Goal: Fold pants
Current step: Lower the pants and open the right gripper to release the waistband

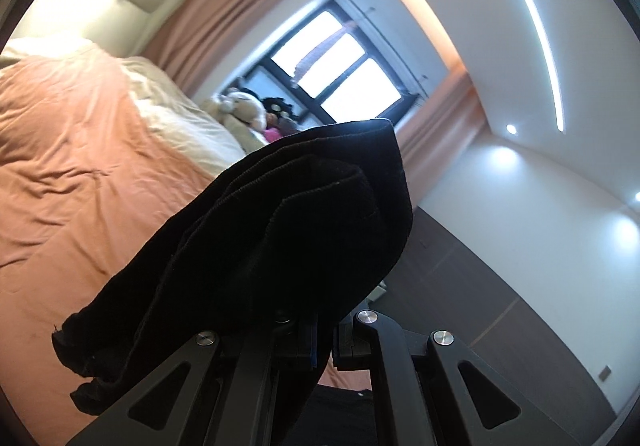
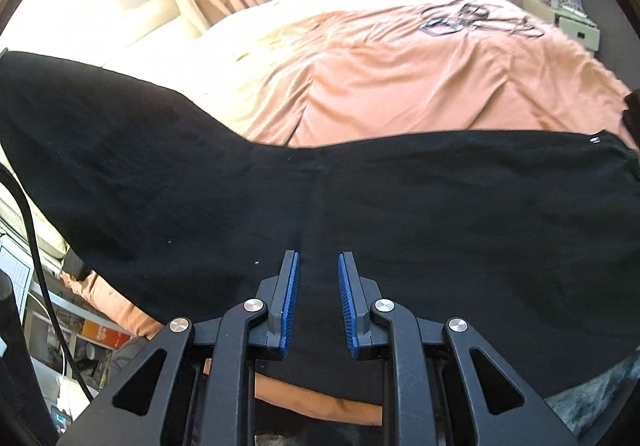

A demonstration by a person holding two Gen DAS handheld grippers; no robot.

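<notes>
Left wrist view: your left gripper [image 1: 316, 330] is raised and tilted, so you look across the bed [image 1: 80, 173] toward the window [image 1: 336, 61] and ceiling.
Left fingers: closed tight on a bunched fold of the black pants [image 1: 280, 230]; the cloth drapes over the fingers and hides their pads, with hemmed edges stacked in layers.
Right wrist view: your right gripper [image 2: 318, 302] points level over the pants [image 2: 360, 205], which spread wide across the near part of the bed [image 2: 400, 77].
Right fingers: the blue pads [image 2: 290, 302] stand apart with a clear gap, holding nothing; black cloth lies beneath and ahead of them.
Only in the left view: the lifted end of the pants held up off the bedding, a light strip [image 1: 536, 25] on the ceiling, dark wardrobe panels [image 1: 500, 286].
Only in the right view: the flat body of the pants, rising at the far left edge; small dark items and cords [image 2: 472, 19] lie on the far side of the bed, a pale bedside unit [image 2: 568, 19] stands at the right, and a black cable [image 2: 36, 246] hangs at the left.
Surface: a wrinkled orange-pink sheet with cream bedding beyond.
Room: pink curtains [image 1: 248, 1] flank the window; stuffed toys [image 1: 244, 109] sit by the sill.
</notes>
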